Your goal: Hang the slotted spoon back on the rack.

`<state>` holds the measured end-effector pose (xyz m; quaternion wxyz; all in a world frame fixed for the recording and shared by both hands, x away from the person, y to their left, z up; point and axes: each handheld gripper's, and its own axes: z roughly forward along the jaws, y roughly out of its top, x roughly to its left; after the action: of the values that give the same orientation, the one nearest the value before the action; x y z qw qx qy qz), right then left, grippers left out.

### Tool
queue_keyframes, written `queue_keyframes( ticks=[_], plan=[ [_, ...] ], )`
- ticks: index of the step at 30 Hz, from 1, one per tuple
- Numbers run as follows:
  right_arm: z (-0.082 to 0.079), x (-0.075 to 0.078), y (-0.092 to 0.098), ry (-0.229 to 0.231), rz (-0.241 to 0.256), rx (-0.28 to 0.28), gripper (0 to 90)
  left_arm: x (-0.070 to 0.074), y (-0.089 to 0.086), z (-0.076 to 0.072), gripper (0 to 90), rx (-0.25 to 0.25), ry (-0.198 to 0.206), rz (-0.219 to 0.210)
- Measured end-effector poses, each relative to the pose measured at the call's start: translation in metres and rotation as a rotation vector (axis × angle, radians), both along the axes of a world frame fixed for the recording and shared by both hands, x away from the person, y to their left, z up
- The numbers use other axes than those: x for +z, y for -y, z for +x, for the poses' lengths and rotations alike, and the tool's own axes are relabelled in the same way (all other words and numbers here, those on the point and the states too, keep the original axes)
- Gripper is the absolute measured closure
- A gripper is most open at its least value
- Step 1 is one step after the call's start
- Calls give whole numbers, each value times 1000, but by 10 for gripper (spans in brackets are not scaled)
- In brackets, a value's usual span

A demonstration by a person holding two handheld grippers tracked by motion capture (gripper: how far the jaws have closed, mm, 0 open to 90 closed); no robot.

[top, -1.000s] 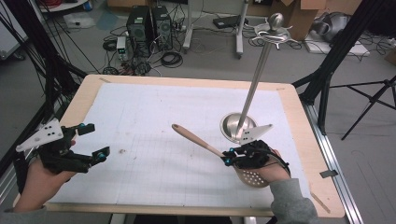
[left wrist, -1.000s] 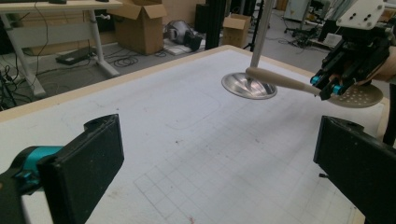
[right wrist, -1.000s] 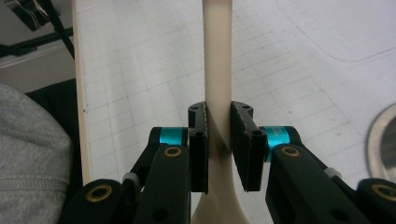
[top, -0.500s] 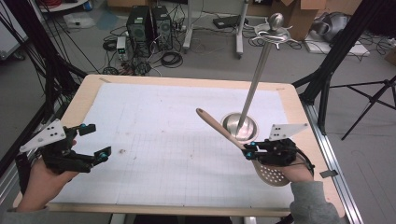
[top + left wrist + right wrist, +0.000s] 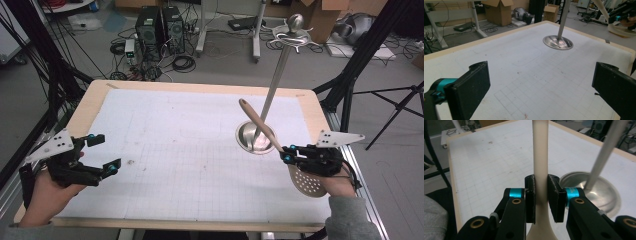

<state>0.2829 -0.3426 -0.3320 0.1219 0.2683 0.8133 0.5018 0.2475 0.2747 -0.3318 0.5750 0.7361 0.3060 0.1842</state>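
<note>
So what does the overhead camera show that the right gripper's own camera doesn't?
The high view takes in the left gripper, open over the table, the slotted spoon with its perforated bowl, and the stand's hooked top. The right gripper view gives the close-up: the right gripper clamped on the spoon's handle. Both show the metal stand.

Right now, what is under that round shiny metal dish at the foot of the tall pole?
The round silver metal base dish sits flat on the white gridded table mat. The slanted metal pole rises from its middle. The mat directly beneath the dish is covered, so nothing there can be seen.
</note>
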Motion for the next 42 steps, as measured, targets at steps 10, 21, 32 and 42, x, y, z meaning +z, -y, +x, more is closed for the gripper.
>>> queue_keyframes(
  ticks=[10, 21, 32, 42],
  plan=[
    [-6, 17, 26, 29, 37, -36, 776, -3, 2, 1, 20, 0, -8, 4],
    [-10, 38, 45, 69, 90, -64, 777, -4, 0, 1, 20, 6, -11, 4],
    [-12, 45, 62, 84, 126, -88, 777, -7, 1, 3, 20, 5, -19, 8],
    [-13, 47, 72, 79, 142, -106, 777, -9, 0, 2, 20, 11, -25, 7]
  ],
)
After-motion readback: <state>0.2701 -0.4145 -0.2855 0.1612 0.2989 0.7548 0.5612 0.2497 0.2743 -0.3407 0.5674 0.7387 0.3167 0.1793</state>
